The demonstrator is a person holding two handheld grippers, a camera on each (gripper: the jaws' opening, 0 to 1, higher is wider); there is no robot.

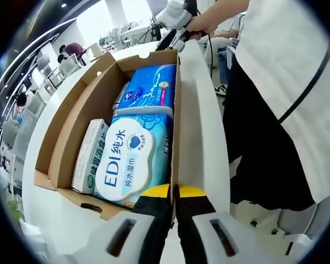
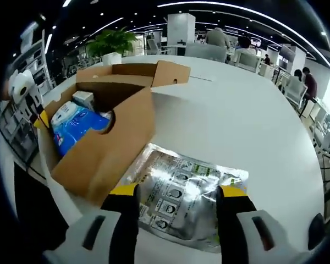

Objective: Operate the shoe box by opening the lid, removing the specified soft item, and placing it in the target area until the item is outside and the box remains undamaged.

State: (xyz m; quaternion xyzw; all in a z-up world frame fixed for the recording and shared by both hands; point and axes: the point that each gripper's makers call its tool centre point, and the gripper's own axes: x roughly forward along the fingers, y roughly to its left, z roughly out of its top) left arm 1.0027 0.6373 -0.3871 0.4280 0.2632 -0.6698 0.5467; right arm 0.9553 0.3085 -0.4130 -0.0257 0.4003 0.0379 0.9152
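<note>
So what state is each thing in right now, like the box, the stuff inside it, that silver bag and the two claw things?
Shoe box: open, flaps folded out, on the white table.
EDI wipes pack: inside the box.
Blue pack: inside the box.
Green-and-white carton: inside, against the wall.
Silver pouch: outside, flat on the table.
Left gripper: shut on the box wall.
Right gripper: open, over the pouch.

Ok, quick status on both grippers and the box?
Left gripper shut on box wall. Right gripper open over silver pouch, out on table. Shoe box open, intact. Nothing blocking.
</note>
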